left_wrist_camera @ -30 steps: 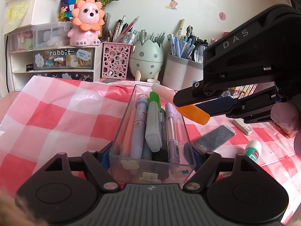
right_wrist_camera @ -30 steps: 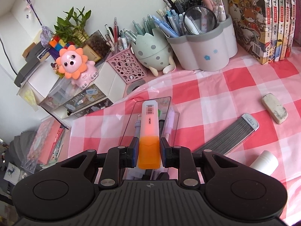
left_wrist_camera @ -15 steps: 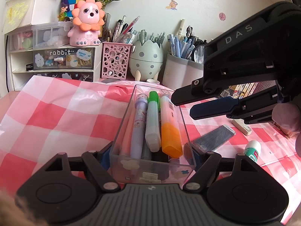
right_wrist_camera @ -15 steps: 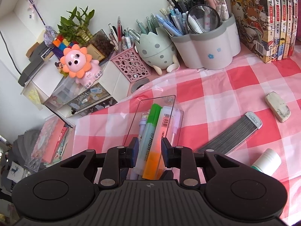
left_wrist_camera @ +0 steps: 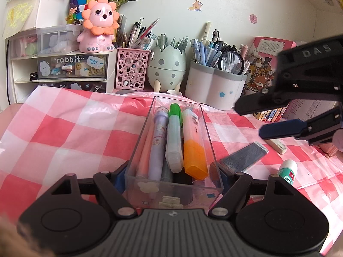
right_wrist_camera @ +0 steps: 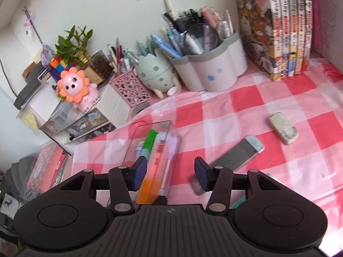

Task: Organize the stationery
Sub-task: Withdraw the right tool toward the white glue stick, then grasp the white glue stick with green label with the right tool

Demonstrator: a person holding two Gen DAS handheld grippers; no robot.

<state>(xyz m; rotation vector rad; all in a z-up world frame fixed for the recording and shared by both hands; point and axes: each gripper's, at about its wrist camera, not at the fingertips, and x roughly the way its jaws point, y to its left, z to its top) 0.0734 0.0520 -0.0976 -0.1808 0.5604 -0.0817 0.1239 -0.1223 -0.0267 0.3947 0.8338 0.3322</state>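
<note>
A clear plastic pen box (left_wrist_camera: 211, 141) stands on the pink checked cloth, and my left gripper (left_wrist_camera: 172, 176) is shut on its near end. Inside lie an orange highlighter (left_wrist_camera: 194, 145), a green-capped marker (left_wrist_camera: 174, 137), a purple pen (left_wrist_camera: 157, 145) and others. The box also shows in the right wrist view (right_wrist_camera: 130, 150), with the orange highlighter (right_wrist_camera: 153, 171) in it. My right gripper (right_wrist_camera: 170, 174) is open and empty, above and right of the box; it shows in the left wrist view (left_wrist_camera: 253, 117).
On the cloth right of the box lie a grey lead case (right_wrist_camera: 235, 155), a white eraser (right_wrist_camera: 283, 128) and a glue stick (left_wrist_camera: 288, 170). Pen holders (left_wrist_camera: 214, 85), a drawer unit (left_wrist_camera: 62, 70) and books (right_wrist_camera: 278, 25) line the back wall.
My right gripper let go of the orange highlighter, which now lies in the box. It then opened wide and moved right, away from the box. The left gripper kept still.
</note>
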